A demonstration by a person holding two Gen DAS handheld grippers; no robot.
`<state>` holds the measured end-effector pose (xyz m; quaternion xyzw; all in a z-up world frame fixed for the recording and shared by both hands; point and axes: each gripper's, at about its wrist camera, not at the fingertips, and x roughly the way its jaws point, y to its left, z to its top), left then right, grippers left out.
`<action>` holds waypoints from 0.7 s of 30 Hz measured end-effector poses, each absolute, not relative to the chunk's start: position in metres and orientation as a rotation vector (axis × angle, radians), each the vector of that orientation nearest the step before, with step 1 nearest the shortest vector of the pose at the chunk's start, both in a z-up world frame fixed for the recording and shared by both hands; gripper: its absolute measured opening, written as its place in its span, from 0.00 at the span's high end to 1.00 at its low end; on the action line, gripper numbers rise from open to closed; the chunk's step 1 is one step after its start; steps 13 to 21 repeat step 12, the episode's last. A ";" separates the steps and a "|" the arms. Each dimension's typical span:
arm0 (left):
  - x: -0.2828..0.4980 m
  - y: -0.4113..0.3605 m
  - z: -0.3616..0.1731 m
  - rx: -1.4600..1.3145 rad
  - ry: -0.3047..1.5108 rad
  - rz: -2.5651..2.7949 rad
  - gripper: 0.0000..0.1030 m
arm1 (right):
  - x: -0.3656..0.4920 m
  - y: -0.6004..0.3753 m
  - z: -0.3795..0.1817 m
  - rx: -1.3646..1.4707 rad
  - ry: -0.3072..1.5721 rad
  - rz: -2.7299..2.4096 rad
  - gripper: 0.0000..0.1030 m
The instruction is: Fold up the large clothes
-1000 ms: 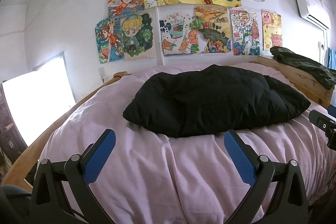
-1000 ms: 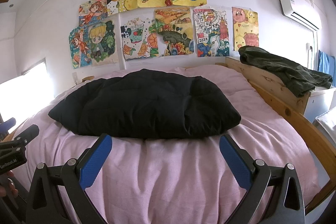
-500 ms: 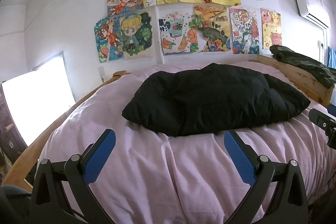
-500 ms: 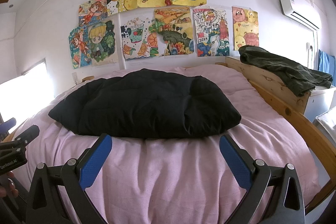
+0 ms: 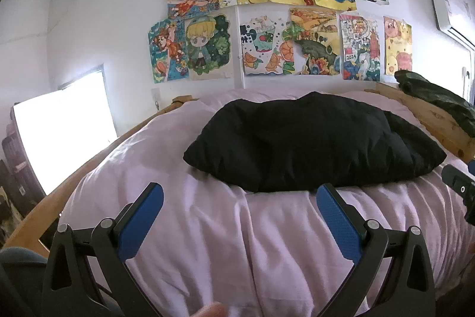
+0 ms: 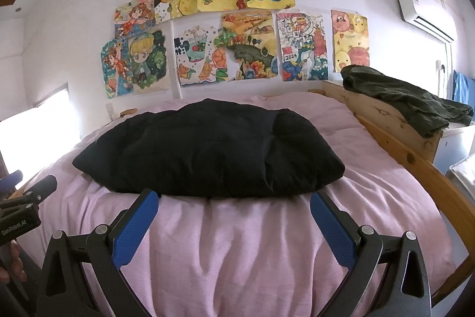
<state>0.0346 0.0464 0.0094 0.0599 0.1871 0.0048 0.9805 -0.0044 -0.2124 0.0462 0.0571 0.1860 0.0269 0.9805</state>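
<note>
Both grippers (image 5: pixel 240 193) (image 6: pixel 234 199) level — fingers (image 5: pixel 141 223) spread

A pink duvet (image 6: pixel 252 242) covered the wooden bed frame (image 6: pixel 394 121). Colourful drawings (image 6: pixel 237 28) hung in two rows on the white wall, with an air conditioner (image 6: pixel 424 9) high at the right. A dark green garment (image 6: pixel 400 100) lay draped over the frame's right side
</note>
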 end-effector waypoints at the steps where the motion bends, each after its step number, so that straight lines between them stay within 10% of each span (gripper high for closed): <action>1: 0.032 0.044 0.008 0.126 0.378 0.007 0.01 | -0.004 -0.213 0.046 0.114 0.374 0.054 0.00; 21: 0.033 0.040 0.005 0.136 0.383 0.004 0.01 | -0.008 -0.206 0.048 0.118 0.369 0.055 0.00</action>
